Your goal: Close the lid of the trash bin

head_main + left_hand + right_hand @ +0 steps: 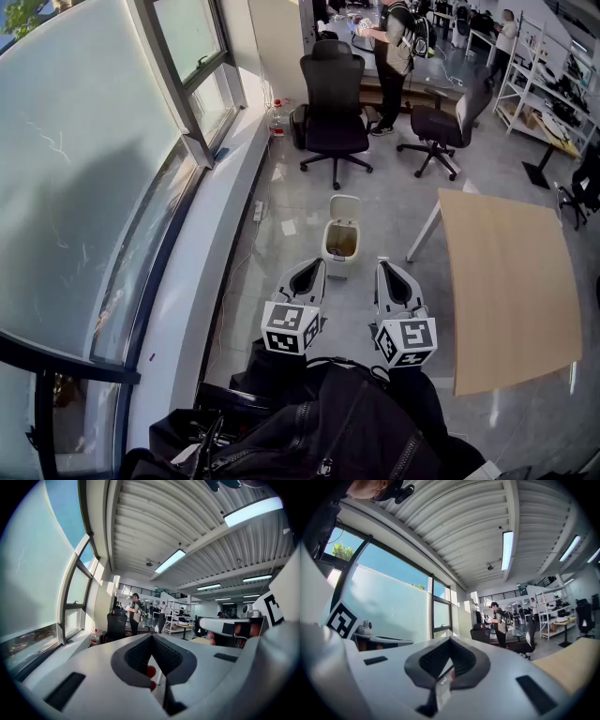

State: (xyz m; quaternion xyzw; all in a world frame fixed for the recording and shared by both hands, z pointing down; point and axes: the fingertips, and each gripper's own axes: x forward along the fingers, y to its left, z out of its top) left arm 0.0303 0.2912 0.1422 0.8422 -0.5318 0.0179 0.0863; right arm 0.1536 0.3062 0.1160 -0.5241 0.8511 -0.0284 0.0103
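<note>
Going left to right in the head view: the big tinted glass window [84,187] runs down the left side, nothing to do with the job.

Next is my left gripper [317,263], white shell with the black-and-white marker cube at the back. Its jaws are clenched together with nothing in them; its own view backs that up. It's aimed pretty much level out into the room, so its camera doesn't show the bin at all.

Then the target: the small cream-white plastic trash bin [341,267], standing on the grey tiled floor [398,220]. In the picture it sits just beyond the gap between my two jaw tips, a touch closer to the left one, and it's low on the floor, well below where both grippers point. Its rounded cream lid [345,207] is flipped up and standing on the far side of the opening, away from me. So the hinge looks to be on the far edge, and I reckon the lid has to be tipped back toward me and down.

My right gripper [383,265] matches the left: jaws closed tight, empty, aimed level, no bin in its view either.

Far right is the light wooden desk [511,281], well apart from the bin.

Either hand could do it. I'd guess the left has the slightly shorter reach, but both need to drop and reach past the rim first.
</note>
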